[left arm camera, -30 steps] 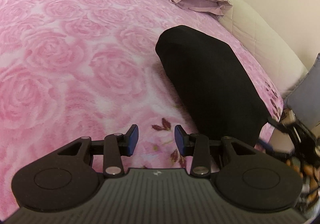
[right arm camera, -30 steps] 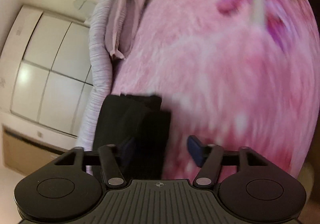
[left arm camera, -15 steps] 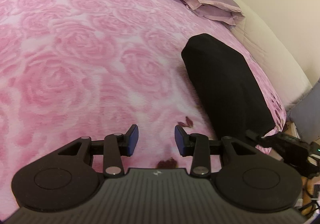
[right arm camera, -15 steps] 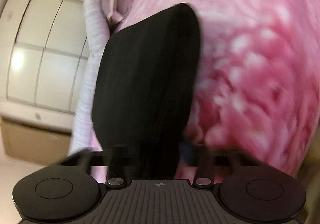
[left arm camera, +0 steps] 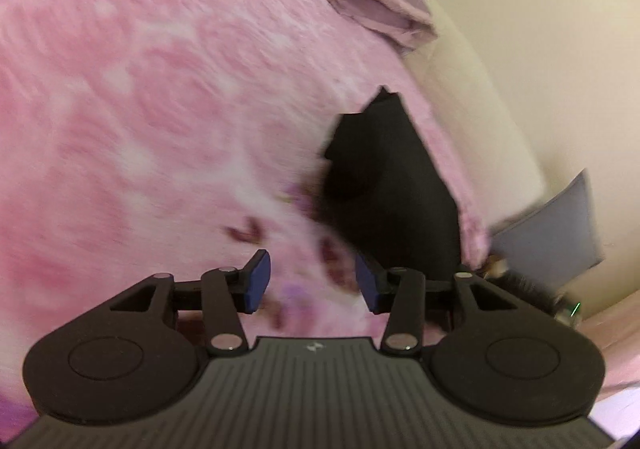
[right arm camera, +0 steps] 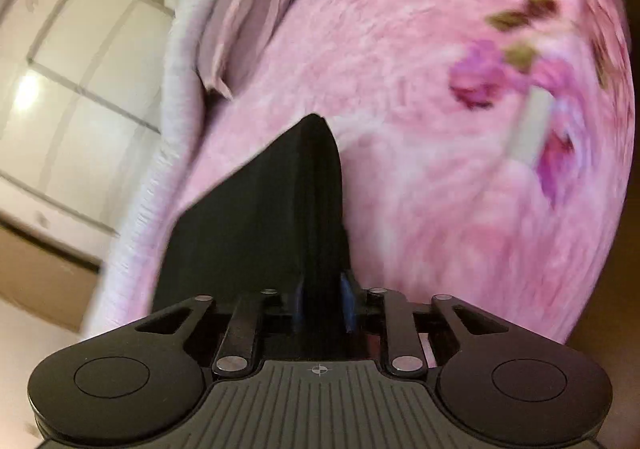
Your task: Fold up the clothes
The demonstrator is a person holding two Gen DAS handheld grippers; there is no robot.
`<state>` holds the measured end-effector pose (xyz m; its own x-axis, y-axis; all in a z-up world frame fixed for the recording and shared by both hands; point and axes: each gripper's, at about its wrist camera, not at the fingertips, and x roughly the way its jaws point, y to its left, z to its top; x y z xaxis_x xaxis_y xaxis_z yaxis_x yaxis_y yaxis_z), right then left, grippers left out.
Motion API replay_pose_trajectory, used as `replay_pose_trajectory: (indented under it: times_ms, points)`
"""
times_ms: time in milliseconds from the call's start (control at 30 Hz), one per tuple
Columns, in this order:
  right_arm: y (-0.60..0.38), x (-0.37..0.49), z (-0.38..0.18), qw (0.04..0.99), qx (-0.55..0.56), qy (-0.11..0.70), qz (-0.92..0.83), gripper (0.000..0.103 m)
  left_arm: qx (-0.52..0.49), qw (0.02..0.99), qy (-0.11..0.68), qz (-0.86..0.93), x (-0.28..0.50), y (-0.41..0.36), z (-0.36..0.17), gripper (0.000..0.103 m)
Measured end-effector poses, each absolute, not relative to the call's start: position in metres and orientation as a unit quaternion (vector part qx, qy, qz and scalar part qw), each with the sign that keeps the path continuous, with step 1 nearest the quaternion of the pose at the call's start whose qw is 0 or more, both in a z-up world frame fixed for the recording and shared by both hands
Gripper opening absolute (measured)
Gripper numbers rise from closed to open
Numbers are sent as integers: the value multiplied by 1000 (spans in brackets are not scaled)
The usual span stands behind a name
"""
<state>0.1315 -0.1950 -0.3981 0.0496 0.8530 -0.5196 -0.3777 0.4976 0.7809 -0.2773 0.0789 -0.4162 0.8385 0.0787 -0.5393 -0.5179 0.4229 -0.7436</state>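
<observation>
The black garment [right arm camera: 256, 217], already folded narrow, is pinched by the right gripper [right arm camera: 322, 303]; the left gripper [left arm camera: 312, 279], fingers just spread wider, holds nothing.

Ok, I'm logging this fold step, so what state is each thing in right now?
black garment: folded thick, one end lifted between the right gripper's pads, the rest lying on the blanket.
right gripper: shut on the garment's edge; its jaws have just been opening a little.
left gripper: open, nothing between the pads, over the pink rose blanket; its jaws have just been opening.
lilac pillow: lying at the bed's far end.
</observation>
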Motion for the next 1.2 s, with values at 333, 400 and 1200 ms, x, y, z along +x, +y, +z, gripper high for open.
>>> replay_pose_trajectory:
  times_ms: [333,400,1200]
  points:
    - [-217,81,-422,697,268,507,432,62,-586,781,123,177,-254,89,-434,49]
    - [-207,80,-418,717,242,479,444,38,-589,779,119,178,-246,91,-437,41]
    - [-203,107,-388,778,121,429,444,41,-551,802,150,173,-232,108,-447,18]
